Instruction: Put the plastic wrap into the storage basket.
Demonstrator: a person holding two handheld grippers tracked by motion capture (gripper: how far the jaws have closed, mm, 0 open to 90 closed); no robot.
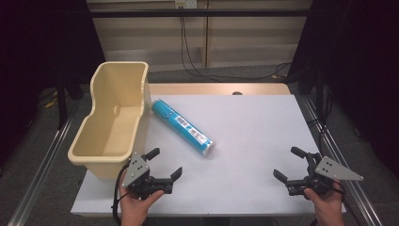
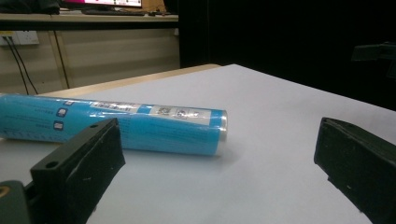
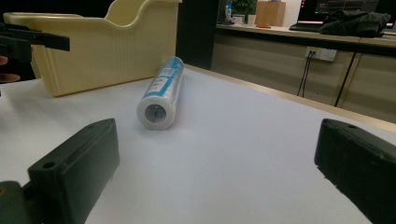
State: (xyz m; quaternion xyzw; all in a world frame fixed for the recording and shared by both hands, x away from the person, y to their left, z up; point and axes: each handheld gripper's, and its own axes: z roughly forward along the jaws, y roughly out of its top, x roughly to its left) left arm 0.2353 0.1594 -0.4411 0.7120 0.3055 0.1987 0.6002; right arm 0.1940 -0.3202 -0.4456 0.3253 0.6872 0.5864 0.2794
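A blue wrapped roll (image 1: 182,126) lies on its side on the white table top (image 1: 249,127), slanting from the bin toward the middle. My left gripper (image 1: 164,163) hovers open near the front left edge, a short way in front of the roll's near end. In the left gripper view the roll (image 2: 116,123) lies just beyond the wide-apart jaws. My right gripper (image 1: 289,163) stands open at the front right, with nothing between its fingers. In the right gripper view the roll's white end (image 3: 156,112) faces me from farther off.
A cream plastic bin (image 1: 113,117) stands at the table's left edge, right beside the roll's far end; it also rises at the back left in the right gripper view (image 3: 93,46). Bare white surface lies between the two grippers.
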